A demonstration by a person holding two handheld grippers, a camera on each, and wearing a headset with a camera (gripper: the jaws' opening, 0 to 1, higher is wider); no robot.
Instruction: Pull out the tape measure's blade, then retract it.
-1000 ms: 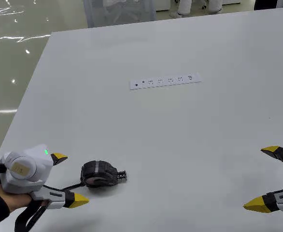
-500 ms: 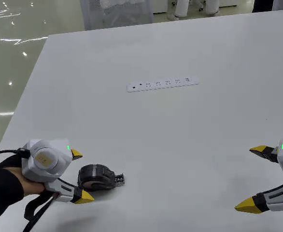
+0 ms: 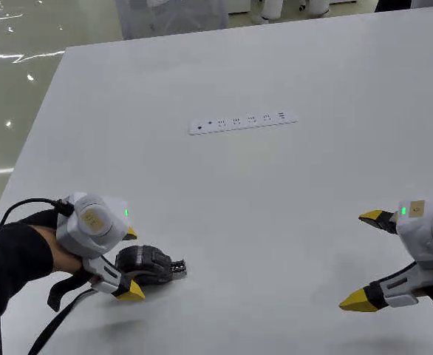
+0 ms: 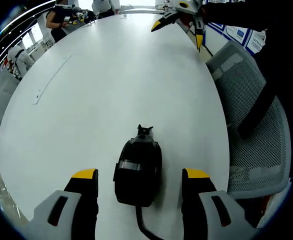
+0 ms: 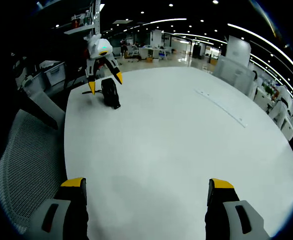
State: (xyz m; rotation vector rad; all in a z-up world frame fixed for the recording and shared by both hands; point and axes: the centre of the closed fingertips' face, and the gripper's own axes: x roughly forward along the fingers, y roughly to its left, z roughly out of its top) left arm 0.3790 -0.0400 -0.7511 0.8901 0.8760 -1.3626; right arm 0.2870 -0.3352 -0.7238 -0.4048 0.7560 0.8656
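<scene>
A black tape measure [image 3: 147, 265] lies on the white table [image 3: 275, 192] near its front left corner, blade tip pointing right, a black strap trailing from its rear. My left gripper [image 3: 131, 262] is open and straddles its body; the tape measure [image 4: 138, 170] sits between the yellow fingertips [image 4: 85, 174], not clamped. My right gripper [image 3: 370, 259] stands open over bare table at the right, nothing between its fingertips [image 5: 75, 182]. From the right gripper view the left gripper [image 5: 104, 83] and tape measure [image 5: 110, 92] appear far across the table.
A white power strip [image 3: 243, 122] lies flat mid-table, further back. The table's left edge [image 3: 32, 140] drops to a glossy floor. A grey mesh chair [image 4: 246, 145] stands by the near edge. Bare tabletop stretches between the two grippers.
My left gripper has moved right and forward, so its jaws now straddle the tape measure's body. My right gripper has come a little further in from the right.
</scene>
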